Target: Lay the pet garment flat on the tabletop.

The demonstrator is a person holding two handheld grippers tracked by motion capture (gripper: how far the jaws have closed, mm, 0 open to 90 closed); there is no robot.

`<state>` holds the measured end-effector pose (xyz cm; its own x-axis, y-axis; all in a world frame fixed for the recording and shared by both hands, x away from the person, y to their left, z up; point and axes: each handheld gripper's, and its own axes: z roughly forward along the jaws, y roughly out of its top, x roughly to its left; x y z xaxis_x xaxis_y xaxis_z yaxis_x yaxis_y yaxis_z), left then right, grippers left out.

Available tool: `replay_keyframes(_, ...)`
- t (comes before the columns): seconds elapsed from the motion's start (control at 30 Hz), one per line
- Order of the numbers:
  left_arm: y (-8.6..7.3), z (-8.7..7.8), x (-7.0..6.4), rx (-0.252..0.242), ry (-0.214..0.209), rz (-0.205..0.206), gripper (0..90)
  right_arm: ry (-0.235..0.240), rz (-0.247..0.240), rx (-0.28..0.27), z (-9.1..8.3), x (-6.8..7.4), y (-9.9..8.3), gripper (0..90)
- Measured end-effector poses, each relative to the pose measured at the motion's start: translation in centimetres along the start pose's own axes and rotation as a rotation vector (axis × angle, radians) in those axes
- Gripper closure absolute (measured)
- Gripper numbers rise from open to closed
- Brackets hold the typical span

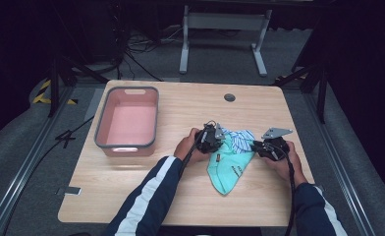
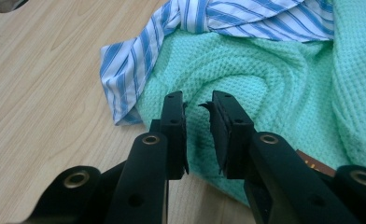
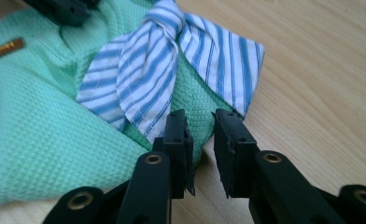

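A mint-green waffle-knit garment (image 1: 229, 171) lies crumpled on the wooden table (image 1: 180, 196), right of centre. A blue-and-white striped bow (image 1: 240, 139) is tied at its far end. My left gripper (image 1: 220, 146) is at the garment's left edge. In the left gripper view the jaws (image 2: 197, 107) stand narrowly open just over the green knit (image 2: 265, 79), with the striped fabric (image 2: 246, 16) beyond. My right gripper (image 1: 254, 145) is at the garment's right edge. Its jaws (image 3: 199, 116) are open a little at the cloth's edge (image 3: 31, 130), just below the bow (image 3: 158, 65). A brown label (image 3: 3, 48) is sewn on the knit.
A pink bin with a grey rim (image 1: 101, 120) stands empty at the table's left. A round cable hole (image 1: 230, 97) sits near the far edge. Bare wood lies in front of the garment and between it and the bin. A white frame (image 1: 225, 29) stands on the floor behind.
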<state>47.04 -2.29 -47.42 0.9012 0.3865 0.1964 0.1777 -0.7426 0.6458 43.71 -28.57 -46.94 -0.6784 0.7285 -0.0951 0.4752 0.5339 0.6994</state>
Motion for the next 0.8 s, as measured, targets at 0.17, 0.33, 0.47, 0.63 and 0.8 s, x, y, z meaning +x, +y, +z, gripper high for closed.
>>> replay_keyframes(0.17, -0.4, -0.2, 0.4, 0.001, 0.000, -0.013, 78.3, -0.031, 0.002, 0.003, 0.6, 0.0, -0.1, 73.3)
replay_keyframes(0.33, -1.0, -0.5, 1.1, 0.000, 0.012, -0.031, 78.8, -0.080, 0.029, -0.021, 1.1, -0.1, 0.0, 70.9)
replay_keyframes(0.47, -1.3, -0.6, 1.5, 0.001, 0.019, -0.042, 79.2, -0.100, 0.034, -0.028, 1.4, 0.0, 0.1, 69.2)
replay_keyframes(0.63, -1.5, -0.7, 1.9, -0.004, 0.021, -0.056, 79.1, -0.119, 0.039, -0.036, 1.5, -0.1, 0.2, 64.3)
replay_keyframes(0.8, -0.9, -0.7, 1.7, 0.017, 0.036, -0.034, 78.0, -0.132, 0.021, -0.048, 1.4, 0.1, 0.4, 63.9)
